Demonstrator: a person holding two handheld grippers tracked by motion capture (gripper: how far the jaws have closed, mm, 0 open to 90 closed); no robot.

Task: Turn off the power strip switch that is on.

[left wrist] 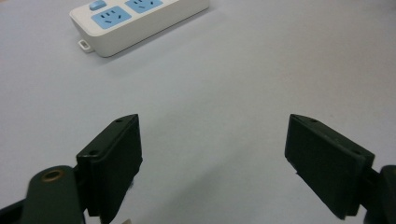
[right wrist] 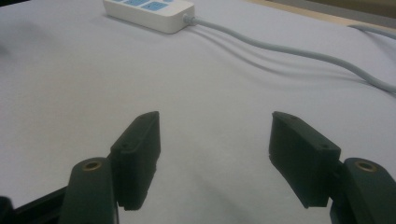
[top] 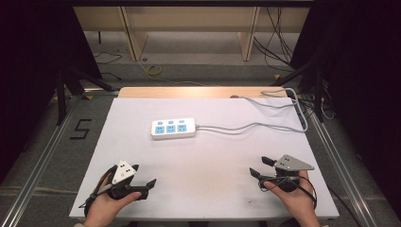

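Observation:
A white power strip [top: 173, 128] with blue sockets lies flat near the middle of the white table top [top: 208, 165]; its grey cable [top: 250, 126] runs off to the right and loops back at the far right corner. My left gripper [top: 143, 176] rests low at the front left, open and holding nothing. In the left gripper view the power strip [left wrist: 135, 23] lies ahead at upper left, well beyond the left gripper [left wrist: 212, 163]. My right gripper [top: 259, 167] sits at the front right, open. In the right gripper view the power strip [right wrist: 149, 11] and its cable [right wrist: 289, 51] lie far ahead of the right gripper [right wrist: 215, 158].
Beyond the white sheet a strip of wooden table edge [top: 198, 91] shows. Metal rails [top: 42, 156] run along both sides on the floor, with a "5" mark [top: 80, 128] at the left. Wooden furniture legs [top: 135, 38] and loose cables [top: 279, 42] stand behind the table.

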